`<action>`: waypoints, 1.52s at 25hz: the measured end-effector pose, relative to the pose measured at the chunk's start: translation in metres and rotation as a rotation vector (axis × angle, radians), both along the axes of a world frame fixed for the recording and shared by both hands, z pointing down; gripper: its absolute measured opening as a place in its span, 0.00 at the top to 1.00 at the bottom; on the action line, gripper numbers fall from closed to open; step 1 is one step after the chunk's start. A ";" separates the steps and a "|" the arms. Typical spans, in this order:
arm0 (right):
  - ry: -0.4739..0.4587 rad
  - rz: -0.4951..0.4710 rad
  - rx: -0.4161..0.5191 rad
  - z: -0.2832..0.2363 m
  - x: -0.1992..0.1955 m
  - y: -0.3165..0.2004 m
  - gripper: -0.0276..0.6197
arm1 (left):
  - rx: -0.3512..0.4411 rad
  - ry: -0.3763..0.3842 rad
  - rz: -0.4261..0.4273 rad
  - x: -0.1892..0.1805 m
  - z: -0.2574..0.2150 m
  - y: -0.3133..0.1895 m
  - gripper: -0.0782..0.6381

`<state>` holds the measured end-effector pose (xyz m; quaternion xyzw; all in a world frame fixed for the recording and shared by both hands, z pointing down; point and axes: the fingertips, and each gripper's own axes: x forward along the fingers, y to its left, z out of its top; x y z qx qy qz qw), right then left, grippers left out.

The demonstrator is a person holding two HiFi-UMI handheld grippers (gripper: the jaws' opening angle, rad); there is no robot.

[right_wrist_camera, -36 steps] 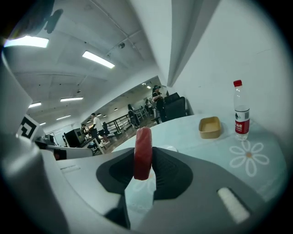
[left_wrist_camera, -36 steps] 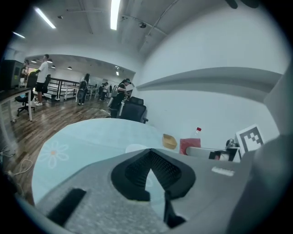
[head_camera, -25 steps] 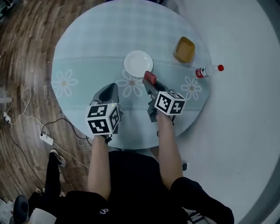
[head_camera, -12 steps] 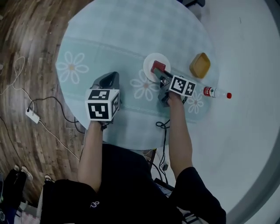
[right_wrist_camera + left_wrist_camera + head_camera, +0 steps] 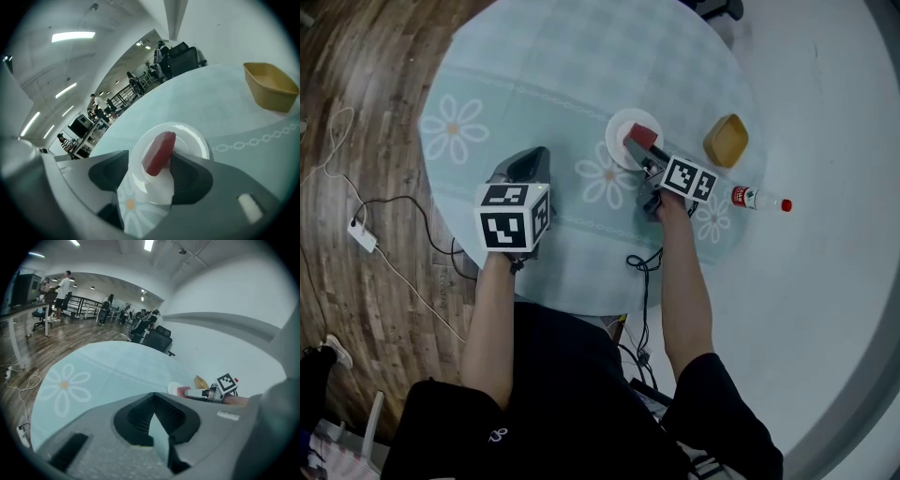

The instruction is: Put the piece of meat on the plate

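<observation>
A red piece of meat stands tilted on the small white plate, which sits on the round pale-blue table. My right gripper is at the plate's near edge and its jaws are opening. The meat is between them, leaning on the right pad and apart from the left one. My left gripper hovers over the table to the left of the plate, shut and with nothing in it.
A yellow bowl sits right of the plate, and a bottle with a red cap lies at the table's right edge. Cables and a power strip lie on the wooden floor at left.
My right gripper carried the meat from beside the plate onto it, and its jaws have parted. The left gripper has shifted a little over the table.
</observation>
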<state>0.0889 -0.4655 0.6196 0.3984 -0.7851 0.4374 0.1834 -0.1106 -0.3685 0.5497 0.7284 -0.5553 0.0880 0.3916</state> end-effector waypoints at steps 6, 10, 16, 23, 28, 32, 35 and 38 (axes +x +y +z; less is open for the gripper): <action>0.110 -0.087 0.130 -0.029 0.015 0.027 0.48 | 0.022 -0.030 -0.009 0.007 -0.010 0.024 0.90; 0.144 -0.068 0.352 -0.096 0.043 0.038 0.72 | 0.146 0.010 -0.003 0.039 -0.043 0.024 0.90; -0.078 0.105 0.750 -0.247 0.050 0.076 0.94 | 0.474 -0.009 0.027 0.096 -0.158 0.010 0.90; 0.072 0.107 0.881 -0.288 0.057 0.122 0.94 | 0.621 -0.242 -0.010 0.113 -0.220 0.034 0.90; 0.078 0.118 0.931 -0.305 0.056 0.131 0.94 | 0.630 -0.258 -0.004 0.115 -0.231 0.048 0.90; 0.079 0.110 0.938 -0.306 0.052 0.134 0.94 | 0.634 -0.278 -0.007 0.114 -0.236 0.052 0.90; 0.075 0.103 0.934 -0.303 0.051 0.135 0.94 | 0.629 -0.279 -0.008 0.117 -0.233 0.055 0.90; 0.064 0.096 0.954 -0.309 0.048 0.139 0.94 | 0.627 -0.275 0.007 0.124 -0.230 0.060 0.90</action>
